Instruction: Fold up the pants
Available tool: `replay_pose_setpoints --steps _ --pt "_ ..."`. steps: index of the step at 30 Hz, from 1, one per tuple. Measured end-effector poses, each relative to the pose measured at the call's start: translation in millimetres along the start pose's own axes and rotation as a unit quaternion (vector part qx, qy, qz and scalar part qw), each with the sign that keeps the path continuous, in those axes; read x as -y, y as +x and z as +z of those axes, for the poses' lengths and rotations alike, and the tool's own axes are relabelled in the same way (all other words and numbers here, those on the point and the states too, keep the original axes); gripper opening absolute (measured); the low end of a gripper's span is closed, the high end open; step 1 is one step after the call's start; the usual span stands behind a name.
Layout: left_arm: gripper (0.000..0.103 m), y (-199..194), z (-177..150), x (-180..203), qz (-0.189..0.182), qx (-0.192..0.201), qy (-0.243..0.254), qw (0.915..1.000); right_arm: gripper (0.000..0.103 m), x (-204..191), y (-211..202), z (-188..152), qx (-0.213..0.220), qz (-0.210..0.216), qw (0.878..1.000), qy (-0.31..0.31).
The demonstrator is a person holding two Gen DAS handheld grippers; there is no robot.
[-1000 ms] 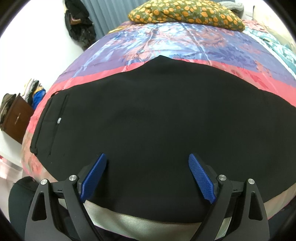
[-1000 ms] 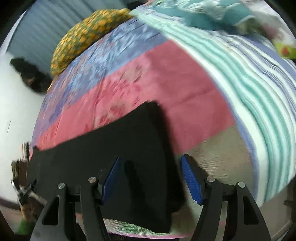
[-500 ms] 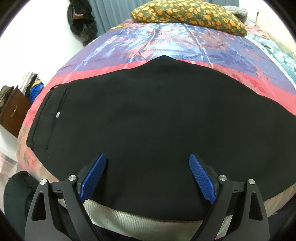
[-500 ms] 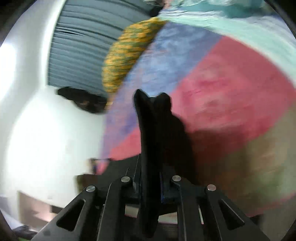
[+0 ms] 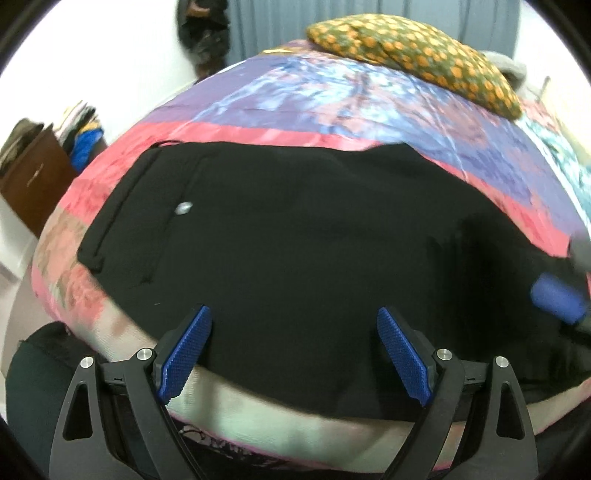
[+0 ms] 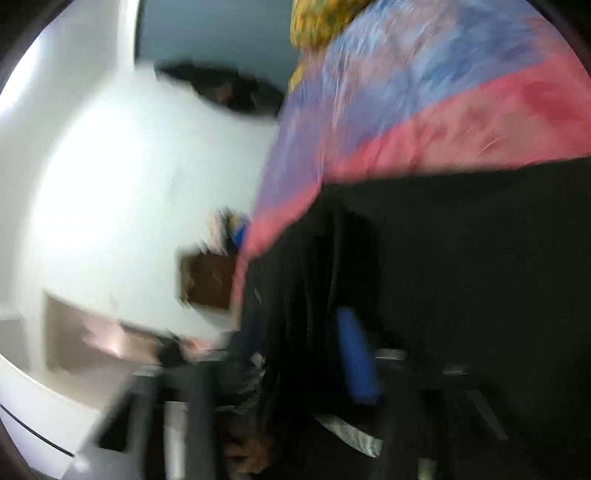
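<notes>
Black fabric fills most of the left wrist view: the pants point(image 5: 295, 229) are spread flat across a bed point(image 5: 332, 103) covered in a shiny quilt of blue, purple and pink bands. The waistband end is seen toward the left, with a small pale button point(image 5: 183, 208) beside a pocket seam. The right end of the pants is cut off by the frame edge, and the fabric there is too dark for any fold line to be made out.

The left claw point(image 5: 293, 347) is held wide apart just above the near edge of the pants, nothing between its blue pads point(image 5: 186, 350). Whether the pads are touching the cloth can't be told.

At the far right edge of that view a blurred blue pad of the right claw point(image 5: 557, 301) is seen against the black cloth. The right wrist view is badly smeared by motion: one blue pad point(image 6: 356, 358) can be picked out with dark cloth point(image 6: 461, 258) bunched around it, but the other finger is lost in the blur, so whether this claw is closed on the pants cannot be told.

A green pillow with orange spots point(image 5: 413, 55) lies at the far end of the bed. A brown cabinet point(image 5: 33, 181) with stacked clothes on top is partly cut off at left, and something dark point(image 5: 203, 33) hangs on the wall, too blurred to identify.
</notes>
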State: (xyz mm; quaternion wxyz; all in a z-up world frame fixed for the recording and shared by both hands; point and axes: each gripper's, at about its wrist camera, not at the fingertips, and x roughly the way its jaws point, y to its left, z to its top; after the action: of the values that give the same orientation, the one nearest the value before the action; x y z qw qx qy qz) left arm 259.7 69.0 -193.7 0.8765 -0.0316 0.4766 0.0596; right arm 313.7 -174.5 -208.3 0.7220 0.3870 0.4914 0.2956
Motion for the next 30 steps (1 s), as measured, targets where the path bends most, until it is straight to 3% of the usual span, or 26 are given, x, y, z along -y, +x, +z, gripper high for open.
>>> replay_pose_setpoints --steps 3,5,7,8,10,11,13,17,18,19,20,23,28,30 --pt "0.092 -5.7 0.2 -7.9 -0.006 0.008 -0.011 0.9999 0.063 -30.6 -0.2 -19.4 0.002 -0.069 0.992 -0.103" --pt "0.092 -11.2 0.5 -5.6 -0.017 0.013 -0.012 0.9997 0.069 -35.4 -25.5 -38.1 0.03 -0.126 0.979 -0.155" --pt "0.091 -25.4 0.3 9.2 -0.044 0.026 0.001 0.9987 0.077 -27.2 -52.8 -55.4 0.062 -0.185 0.965 -0.175" --pt "0.091 -32.7 1.4 19.4 -0.063 0.036 0.013 0.9973 0.078 -19.7 -72.8 -69.6 0.088 -0.222 0.955 -0.176" --pt "0.091 -47.2 1.0 45.9 -0.098 0.051 0.048 0.9927 0.078 -2.6 -101.2 -83.2 0.124 -0.258 0.945 -0.159" --pt "0.091 -51.8 2.0 64.6 -0.114 0.053 0.075 0.9892 0.078 8.1 -115.7 -91.4 0.138 -0.267 0.943 -0.147" --pt "0.08 -51.2 1.3 95.1 -0.128 0.047 0.117 0.9838 0.078 21.3 -136.5 -105.3 0.156 -0.276 0.941 -0.121" --pt "0.065 -23.4 -1.1 128.0 -0.123 0.003 0.146 0.9816 0.078 22.0 -161.7 -116.2 0.179 -0.267 0.942 -0.101" --pt "0.053 -13.3 -1.5 132.4 -0.116 -0.012 0.148 0.9821 0.078 20.4 -167.2 -118.0 0.186 -0.269 0.938 -0.112" --pt "0.024 -2.1 -2.8 134.8 -0.106 -0.031 0.146 0.9831 0.078 17.7 -167.3 -116.0 0.19 -0.271 0.936 -0.12" --pt "0.01 8.8 -4.8 134.7 -0.101 -0.053 0.136 0.9842 0.078 15.6 -166.6 -114.2 0.191 -0.272 0.934 -0.127" --pt "0.006 2.4 -1.7 125.4 -0.103 -0.052 0.103 0.9879 0.078 14.8 -166.6 -114.5 0.188 -0.281 0.931 -0.135" --pt "0.007 -2.3 -16.2 123.5 -0.09 -0.043 0.134 0.9859 0.078 7.0 -182.6 -102.8 0.221 -0.305 0.915 -0.145" --pt "0.008 1.6 -19.5 126.8 -0.086 -0.036 0.143 0.9854 0.077 5.3 -179.6 -86.1 0.213 -0.315 0.912 -0.152"
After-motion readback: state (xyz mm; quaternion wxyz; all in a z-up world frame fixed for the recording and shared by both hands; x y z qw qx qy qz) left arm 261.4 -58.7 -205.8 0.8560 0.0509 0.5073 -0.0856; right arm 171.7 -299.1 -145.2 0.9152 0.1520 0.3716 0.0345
